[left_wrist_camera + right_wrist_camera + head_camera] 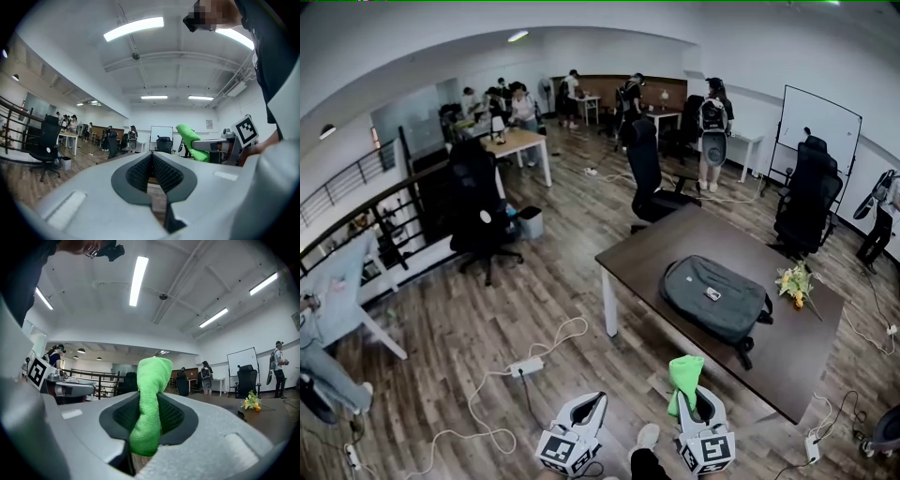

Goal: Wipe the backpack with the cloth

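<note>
A dark grey backpack (716, 298) lies flat on the dark brown table (656, 248), its strap hanging toward the near edge. My right gripper (695, 394) is held near the table's front corner, short of the backpack, and is shut on a bright green cloth (684, 375) that sticks up from its jaws; the same cloth (149, 404) fills the right gripper view. My left gripper (591, 408) hangs over the wooden floor left of the table, jaws closed together with nothing in them. In the left gripper view the left gripper (152, 172) points level into the room.
A small bunch of yellow flowers (796, 281) lies on the table right of the backpack. Black office chairs (649, 173) stand behind the table. A white power strip and cable (526, 366) trail across the floor. People stand at desks at the back, by a whiteboard (818, 127).
</note>
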`<state>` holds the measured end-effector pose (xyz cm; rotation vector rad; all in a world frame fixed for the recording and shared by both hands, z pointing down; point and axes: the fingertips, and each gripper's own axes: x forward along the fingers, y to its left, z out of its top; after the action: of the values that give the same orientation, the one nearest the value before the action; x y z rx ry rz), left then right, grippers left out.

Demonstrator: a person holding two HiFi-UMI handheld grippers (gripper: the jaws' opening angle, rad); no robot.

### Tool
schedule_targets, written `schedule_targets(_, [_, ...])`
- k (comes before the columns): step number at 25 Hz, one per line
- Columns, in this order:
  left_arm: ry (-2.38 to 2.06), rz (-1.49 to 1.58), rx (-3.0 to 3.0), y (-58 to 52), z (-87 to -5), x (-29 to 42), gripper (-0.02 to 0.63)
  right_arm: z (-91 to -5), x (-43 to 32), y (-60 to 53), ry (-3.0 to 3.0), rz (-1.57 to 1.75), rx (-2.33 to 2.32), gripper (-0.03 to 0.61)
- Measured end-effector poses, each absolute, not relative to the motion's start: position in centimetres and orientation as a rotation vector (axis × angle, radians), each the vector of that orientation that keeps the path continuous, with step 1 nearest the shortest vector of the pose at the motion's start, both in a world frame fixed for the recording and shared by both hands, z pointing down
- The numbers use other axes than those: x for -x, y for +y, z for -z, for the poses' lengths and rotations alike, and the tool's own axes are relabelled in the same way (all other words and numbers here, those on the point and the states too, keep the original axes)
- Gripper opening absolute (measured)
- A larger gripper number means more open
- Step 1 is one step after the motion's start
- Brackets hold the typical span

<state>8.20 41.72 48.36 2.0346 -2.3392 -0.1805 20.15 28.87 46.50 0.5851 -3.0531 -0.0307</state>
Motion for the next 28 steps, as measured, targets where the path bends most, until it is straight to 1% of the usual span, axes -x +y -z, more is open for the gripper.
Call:
schedule_targets(5, [-2.324,0.151,-2.040,39.1,-48.5,-6.0,0.020,-46.9,-17.3,26.1,-3.045,0.046,-0.567,0.097])
schedule_targets(10, [-2.348,0.126,-2.024,34.6,-47.8,-2.3,0.020,-46.2,-13.6,22.0,-3.065,0.055,-0.541,0.097])
schedule_targets(17, [-2.313,0.111,-2.027,28.0,-46.4,0.2,0.020,-46.7,-9.9,16.0,-3.052,-0.011,-0.516,0.097])
schedule_targets(23, [-2.280,0.024,-2.041,22.2,-46.4,1.6,0.020,-47.6,-8.2,10.4,-3.045,-0.046,-0.519,0.097])
schedule_targets(28, [-2.262,-0.003,-2.020,18.9,-48.3,3.4,0.020,-48.4,-7.5,6.6,-3.029,-0.075,-0.541,0.097])
